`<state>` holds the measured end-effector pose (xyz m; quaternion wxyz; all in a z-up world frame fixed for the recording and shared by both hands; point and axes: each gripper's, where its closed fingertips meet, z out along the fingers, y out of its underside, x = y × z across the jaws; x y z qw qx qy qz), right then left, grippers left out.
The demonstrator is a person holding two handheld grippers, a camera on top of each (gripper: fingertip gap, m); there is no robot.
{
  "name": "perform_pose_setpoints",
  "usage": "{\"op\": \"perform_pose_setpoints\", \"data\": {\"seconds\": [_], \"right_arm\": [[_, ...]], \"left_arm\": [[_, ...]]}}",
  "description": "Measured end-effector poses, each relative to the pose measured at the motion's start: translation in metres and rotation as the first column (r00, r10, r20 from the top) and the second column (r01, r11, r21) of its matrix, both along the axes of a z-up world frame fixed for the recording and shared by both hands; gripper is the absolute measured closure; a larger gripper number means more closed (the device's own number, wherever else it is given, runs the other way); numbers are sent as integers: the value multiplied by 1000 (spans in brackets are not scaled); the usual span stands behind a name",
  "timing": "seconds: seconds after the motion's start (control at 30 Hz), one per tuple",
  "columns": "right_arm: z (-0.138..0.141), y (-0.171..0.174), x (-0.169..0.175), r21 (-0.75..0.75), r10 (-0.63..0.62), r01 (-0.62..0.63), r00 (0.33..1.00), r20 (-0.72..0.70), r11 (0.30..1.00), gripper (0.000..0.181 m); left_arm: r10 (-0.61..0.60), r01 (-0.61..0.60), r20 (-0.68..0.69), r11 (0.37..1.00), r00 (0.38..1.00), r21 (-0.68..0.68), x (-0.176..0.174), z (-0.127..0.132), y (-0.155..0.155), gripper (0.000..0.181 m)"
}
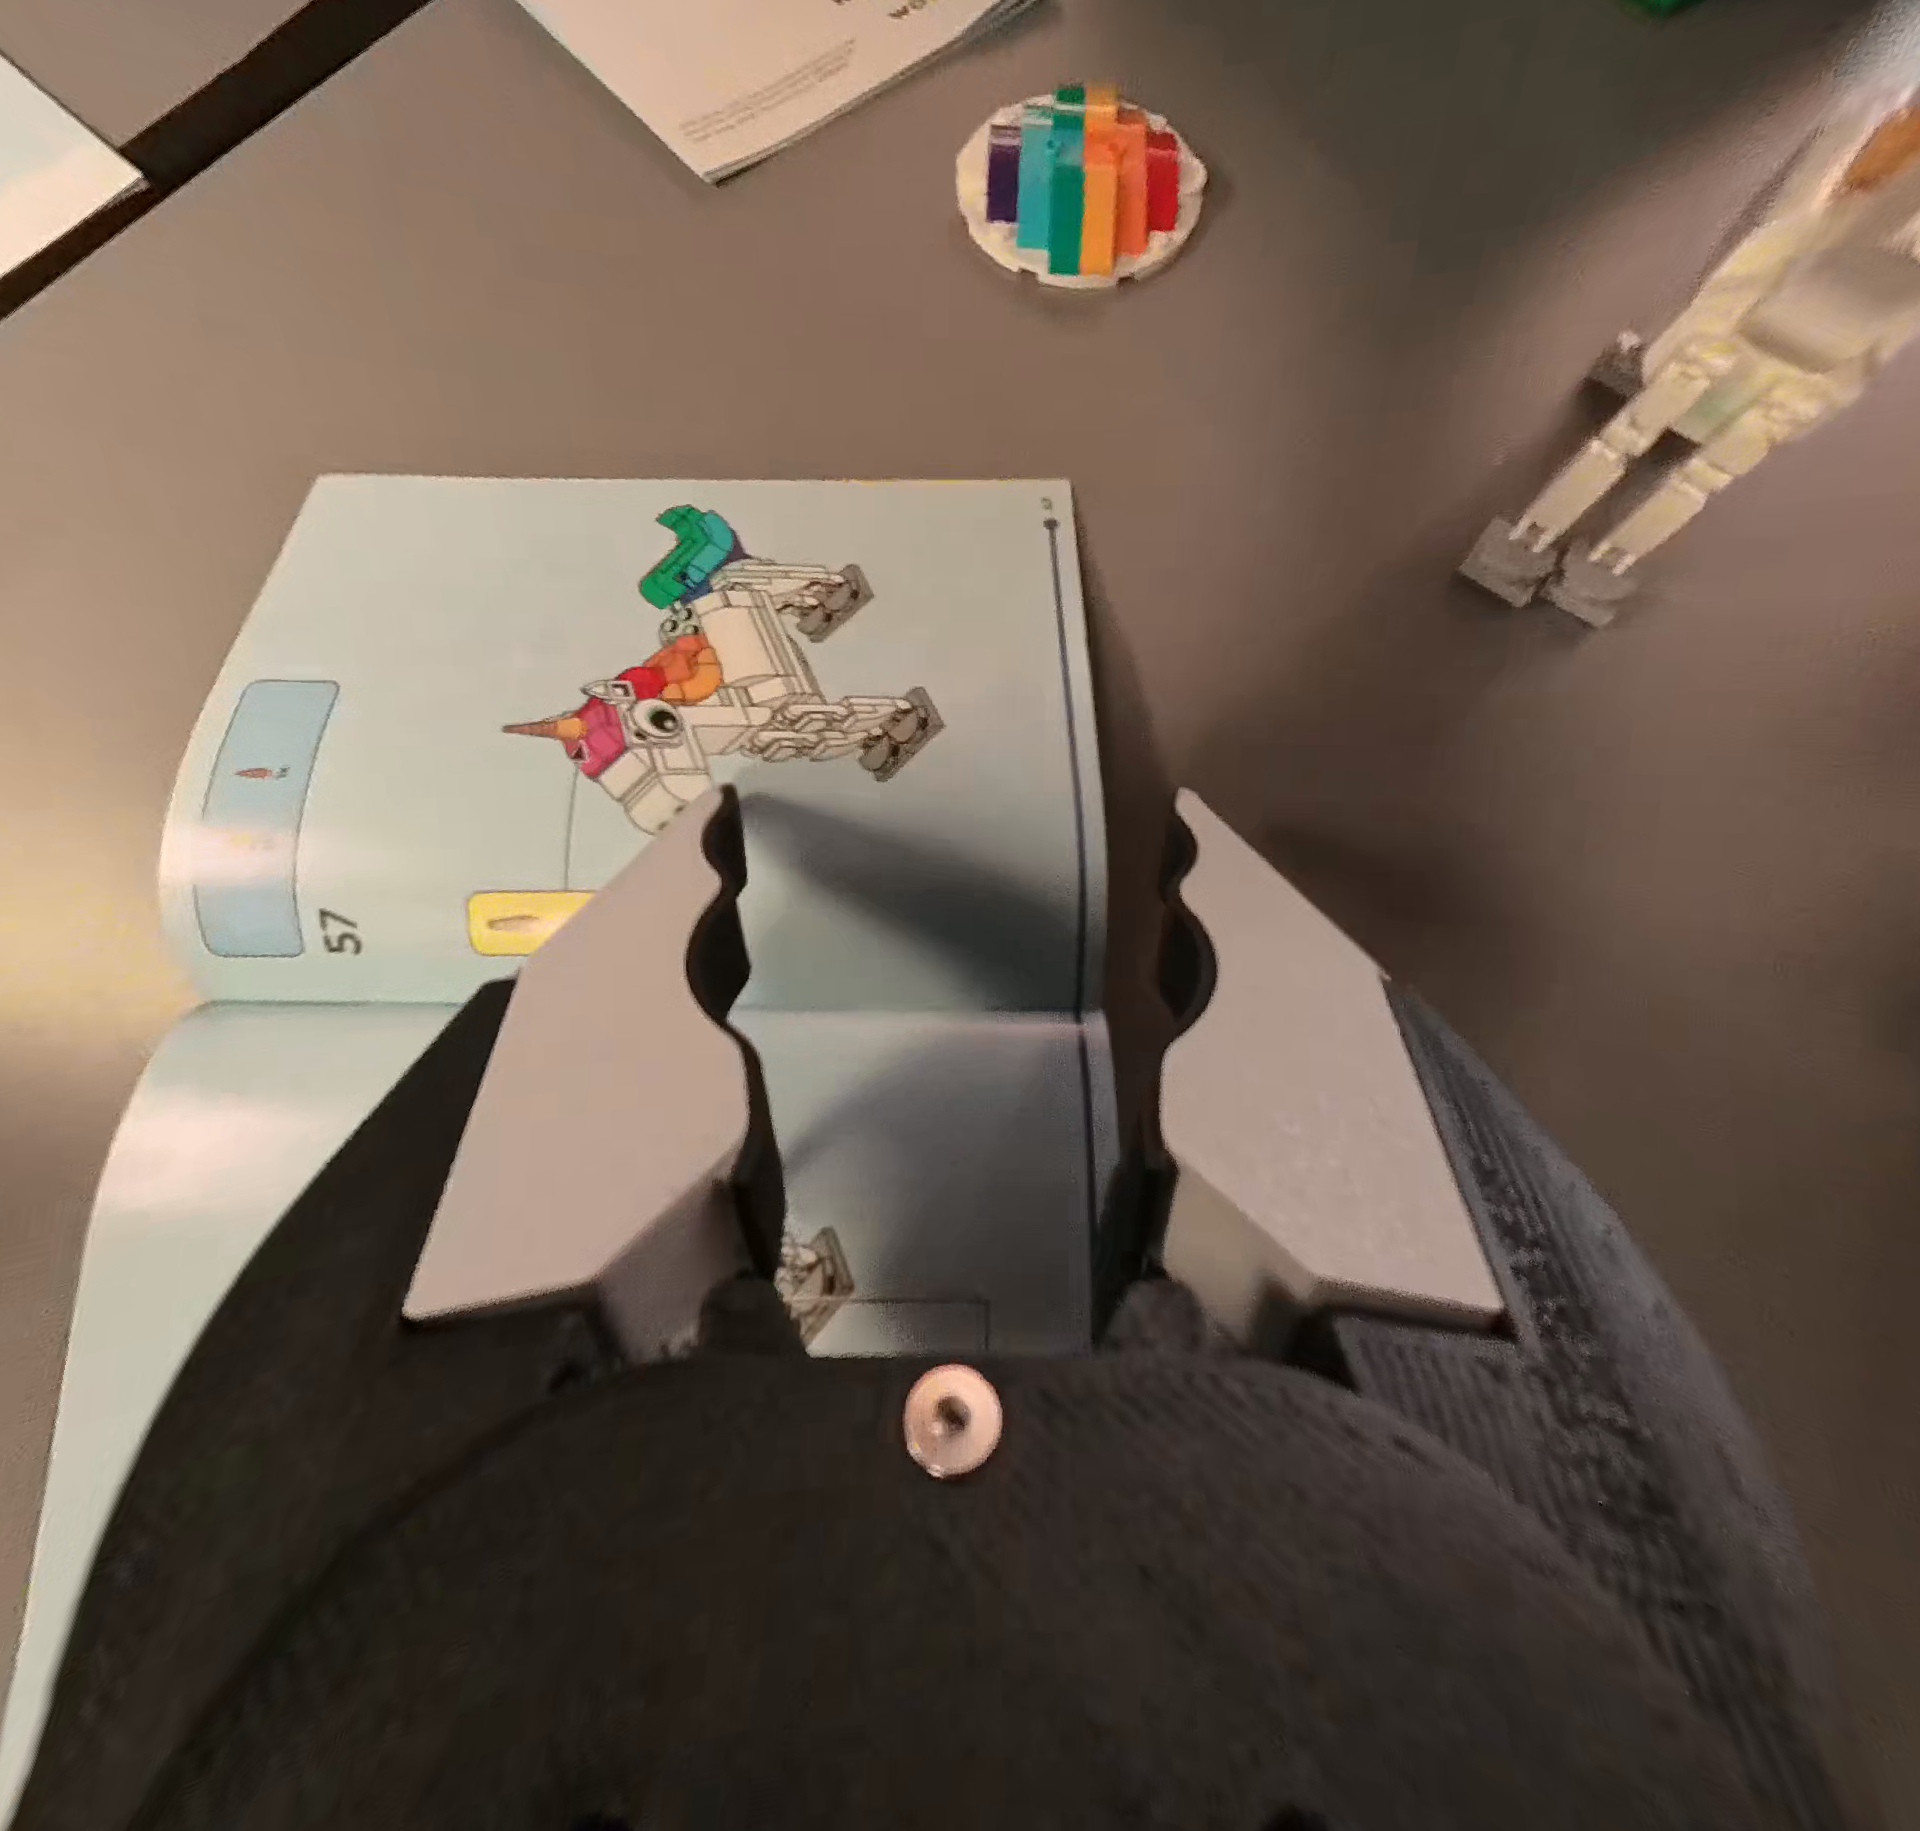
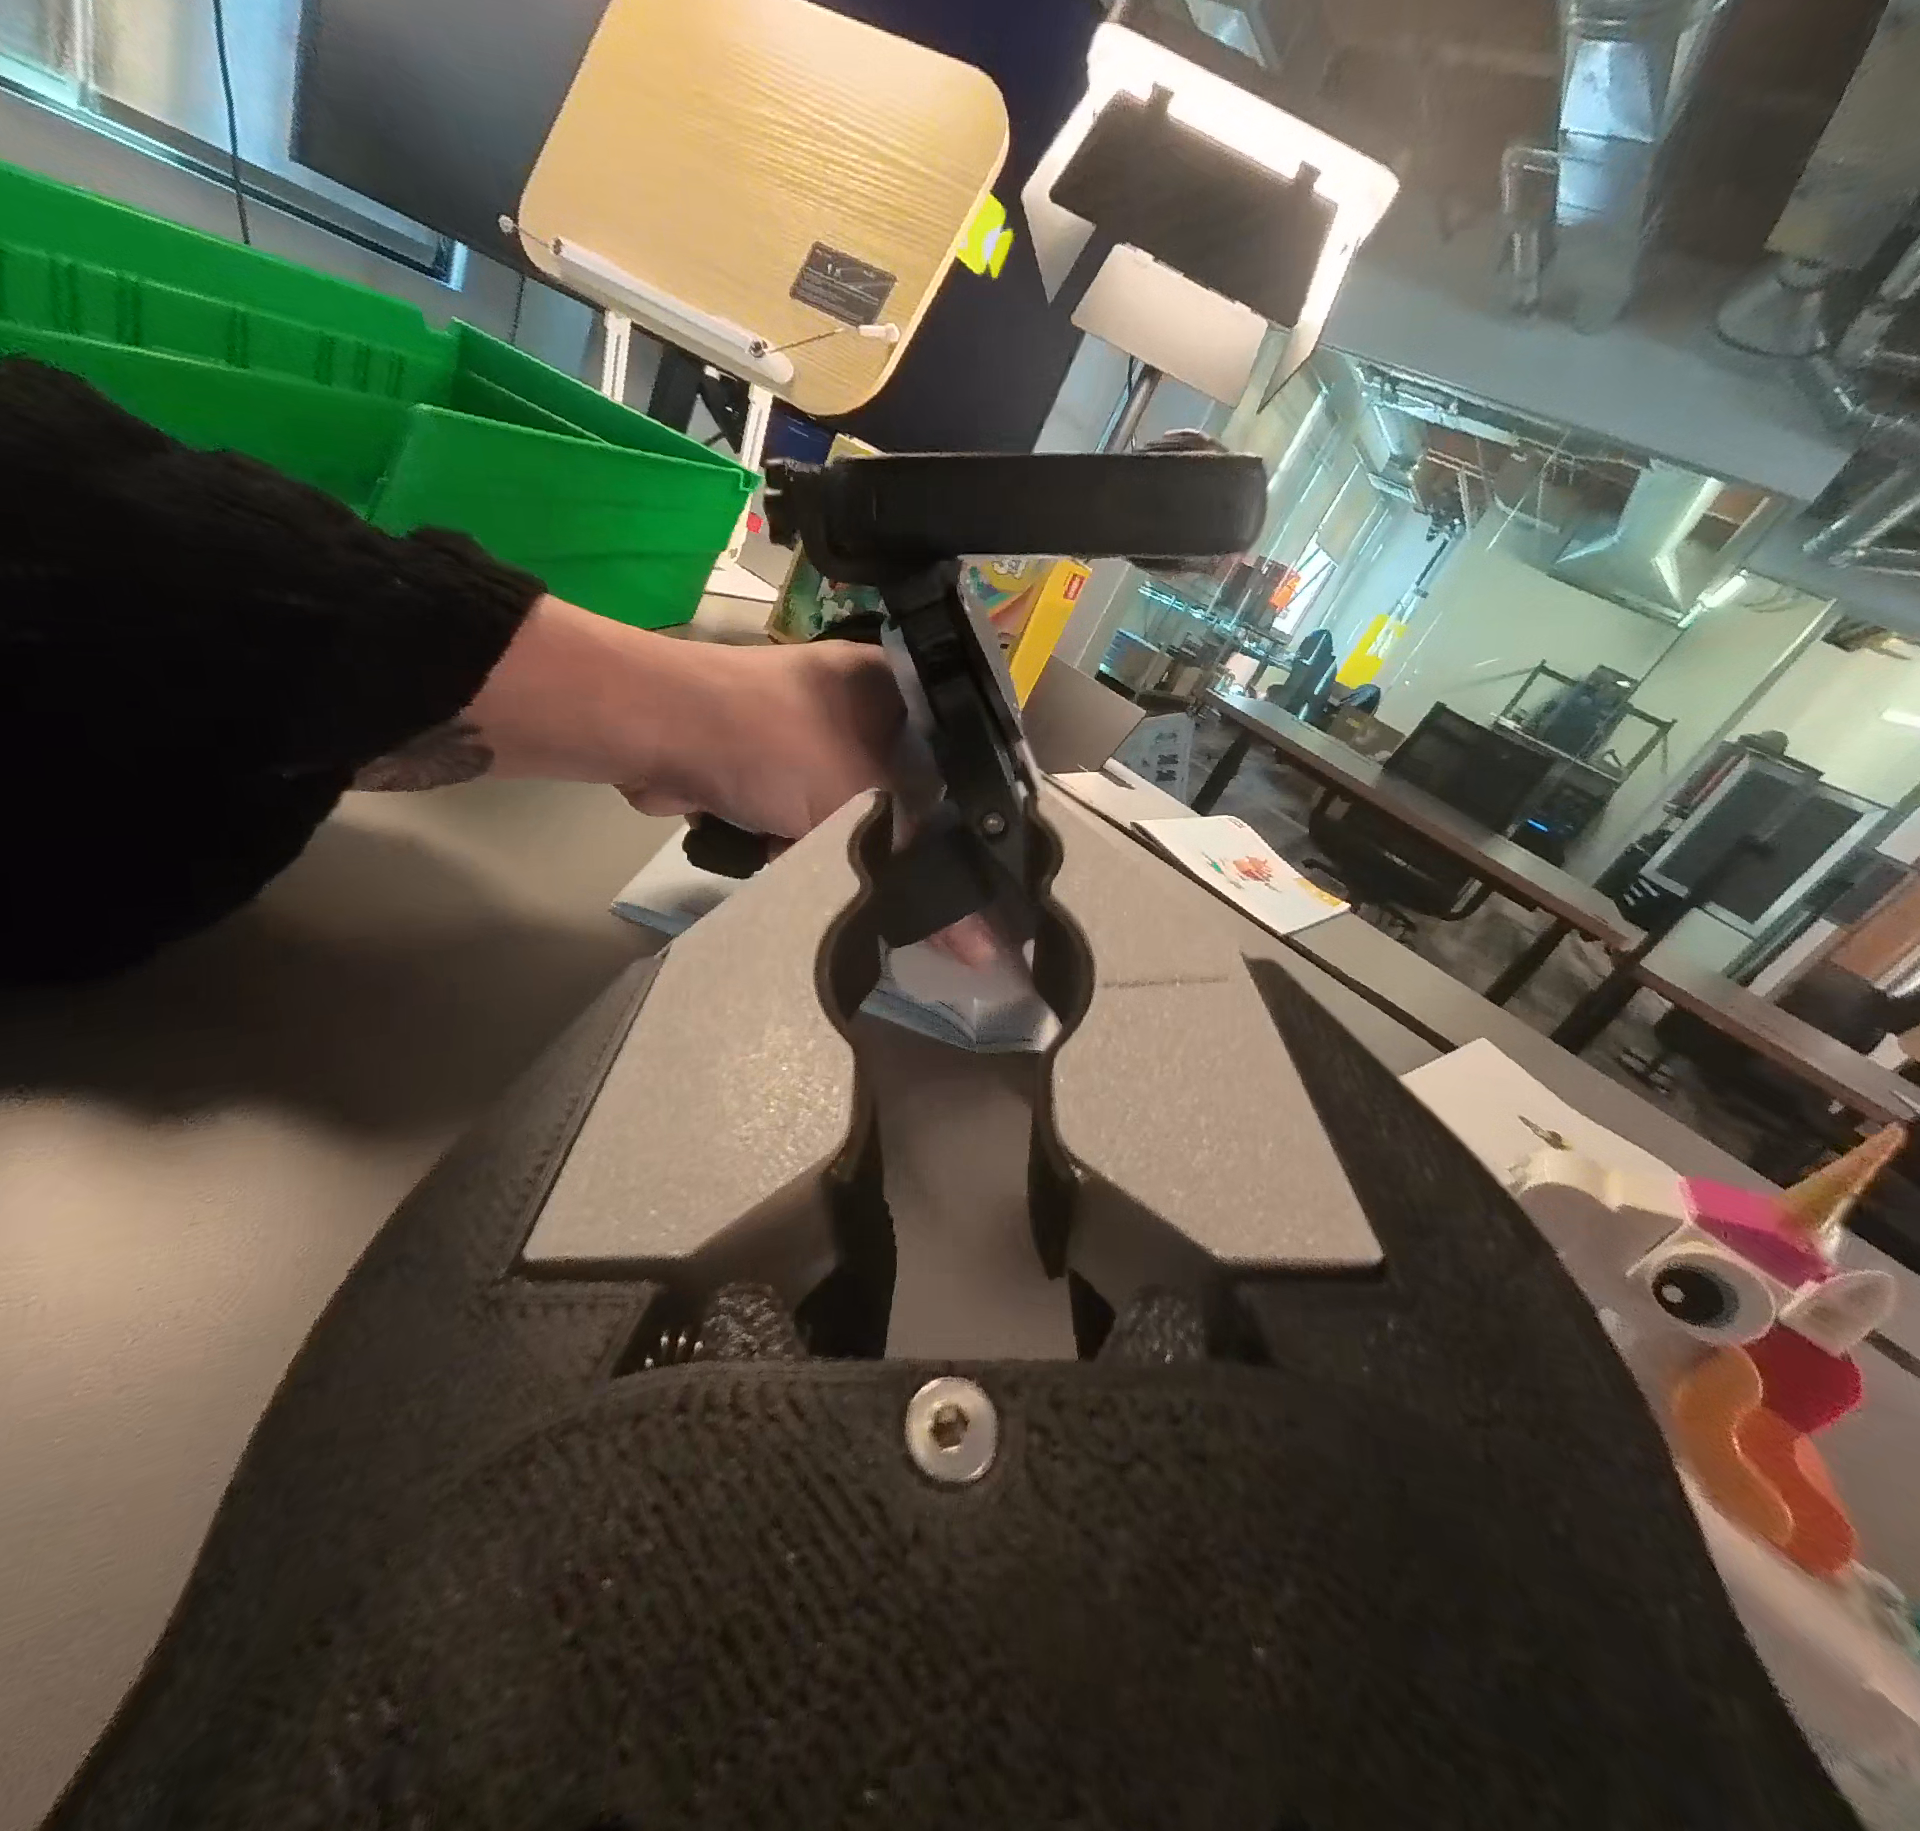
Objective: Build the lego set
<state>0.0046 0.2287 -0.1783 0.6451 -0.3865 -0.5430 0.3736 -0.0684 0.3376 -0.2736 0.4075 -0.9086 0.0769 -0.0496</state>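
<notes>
The left gripper (image 1: 956,805) hangs with its jaws spread wide and empty over the near right part of the open instruction booklet (image 1: 623,742), its 2 grey fingers (image 1: 613,1033) above the pale blue page. The right gripper (image 2: 961,825) is parted too, holding nothing, aimed low across the grey table (image 2: 208,1210) at a hand (image 2: 748,732). The white lego unicorn (image 1: 1704,368) stands far right, its head (image 2: 1745,1293) beside the right gripper; a round rainbow piece (image 1: 1081,181) lies beyond the booklet, green bins (image 2: 499,462) farther off.
</notes>
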Motion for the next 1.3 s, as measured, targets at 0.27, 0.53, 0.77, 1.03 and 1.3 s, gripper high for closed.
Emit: {"op": "perform_pose_setpoints", "data": {"seconds": [0.27,0.53,0.77,1.03,1.3], "right_arm": [[-4,17,-3,-72,-72,75,996,47,995,158],[-2,20,-2,-76,-88,90,996,31,993,158],[-2,21,-2,-71,-89,91,996,31,993,158],[-2,21,-3,-71,-88,90,996,32,993,159],[-6,27,-7,-123,-96,104,993,65,987,158]], "left_arm": [[-1,2,142,1000,990,-9,3,-2,-4,106],[6,9,-168,996,986,91,-7,10,1,99],[-16,32,-205,997,979,77,-4,6,0,99],[40,-27,-196,997,980,66,-14,1,0,109],[46,-46,-42,999,998,11,-18,-9,-5,141]]}}
